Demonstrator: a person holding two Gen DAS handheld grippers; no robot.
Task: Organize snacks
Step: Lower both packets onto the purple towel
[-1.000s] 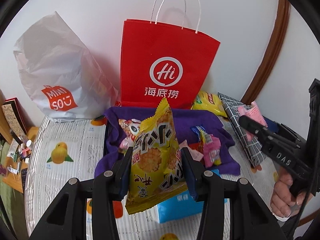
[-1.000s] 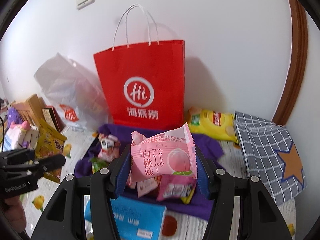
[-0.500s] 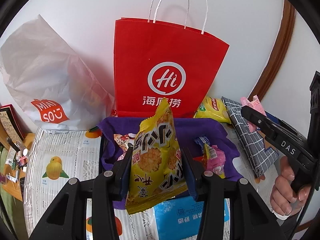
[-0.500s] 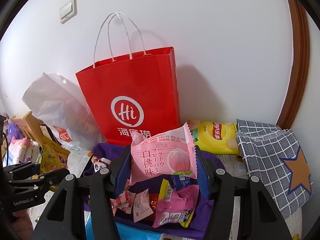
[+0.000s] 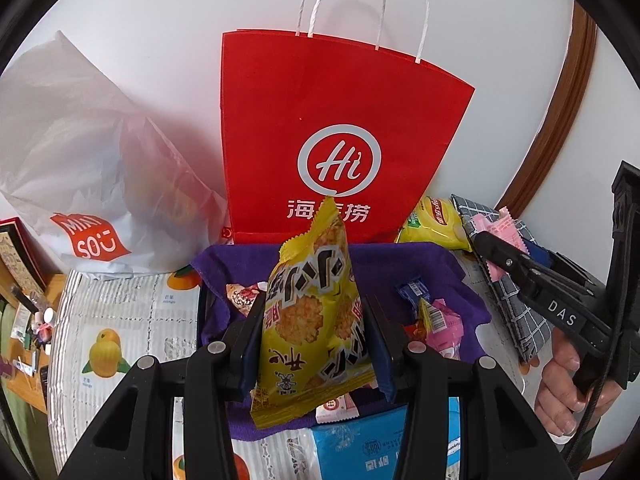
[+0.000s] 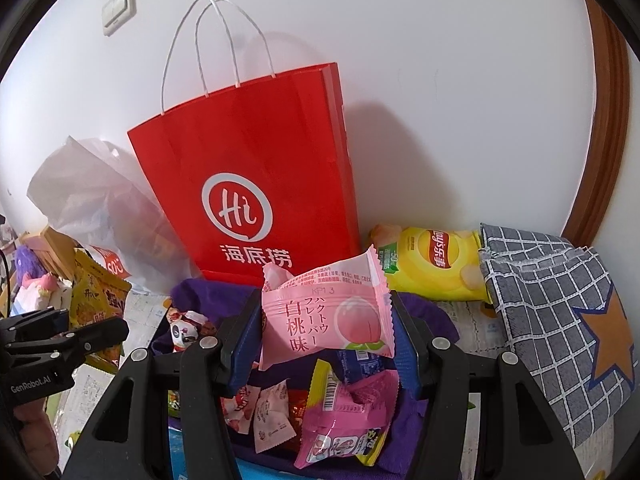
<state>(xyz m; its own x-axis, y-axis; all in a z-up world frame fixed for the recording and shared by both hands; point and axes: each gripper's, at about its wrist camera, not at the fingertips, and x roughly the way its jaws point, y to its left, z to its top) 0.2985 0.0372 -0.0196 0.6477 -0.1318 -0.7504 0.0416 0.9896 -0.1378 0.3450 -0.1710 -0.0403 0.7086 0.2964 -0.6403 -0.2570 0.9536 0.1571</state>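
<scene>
Your left gripper (image 5: 316,344) is partly closed, its 2 pads pinching an upright yellow cracker packet (image 5: 314,320) by its sides. Your right gripper (image 6: 325,340) is likewise clamped on a pink peach-print snack packet (image 6: 324,316). Both packets hang above the purple cloth-lined tray (image 5: 460,280), where small wrapped sweets lie loose, including a pink wrapper (image 6: 344,428). Just beyond the tray a red paper bag with white cord handles (image 6: 256,184) stands against the wall. To its right lie a yellow crisp bag (image 6: 432,260) and a grey checked fabric pouch (image 6: 552,320).
</scene>
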